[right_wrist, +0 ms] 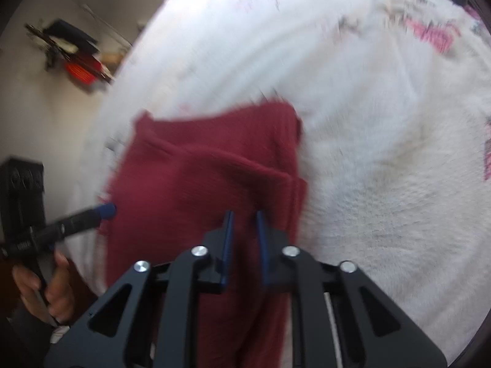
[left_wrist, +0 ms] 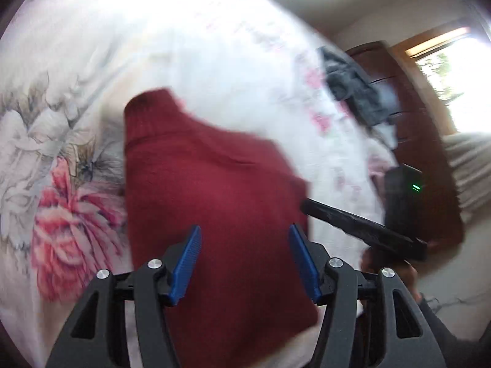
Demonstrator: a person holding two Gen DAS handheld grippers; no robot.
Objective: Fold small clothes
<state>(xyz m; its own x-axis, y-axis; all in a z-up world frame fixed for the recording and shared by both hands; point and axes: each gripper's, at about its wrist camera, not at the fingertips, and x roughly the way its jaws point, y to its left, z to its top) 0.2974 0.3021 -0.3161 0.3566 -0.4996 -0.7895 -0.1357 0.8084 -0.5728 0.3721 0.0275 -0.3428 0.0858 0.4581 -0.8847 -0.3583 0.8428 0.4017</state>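
Observation:
A dark red knitted sweater lies on a white floral blanket, with its ribbed collar pointing away in the left wrist view. My left gripper hovers open over the sweater's near part, its blue pads wide apart and holding nothing. My right gripper has its pads drawn close, and red knit fills the narrow gap near the sweater's right edge. The right gripper also shows as a black bar touching that edge. The left gripper's blue tip sits at the sweater's left side.
A pile of dark clothes lies further along the blanket. A dark wooden dresser and a bright window stand beyond the bed. A hand holds the left gripper's handle. A shelf with a red item hangs on the wall.

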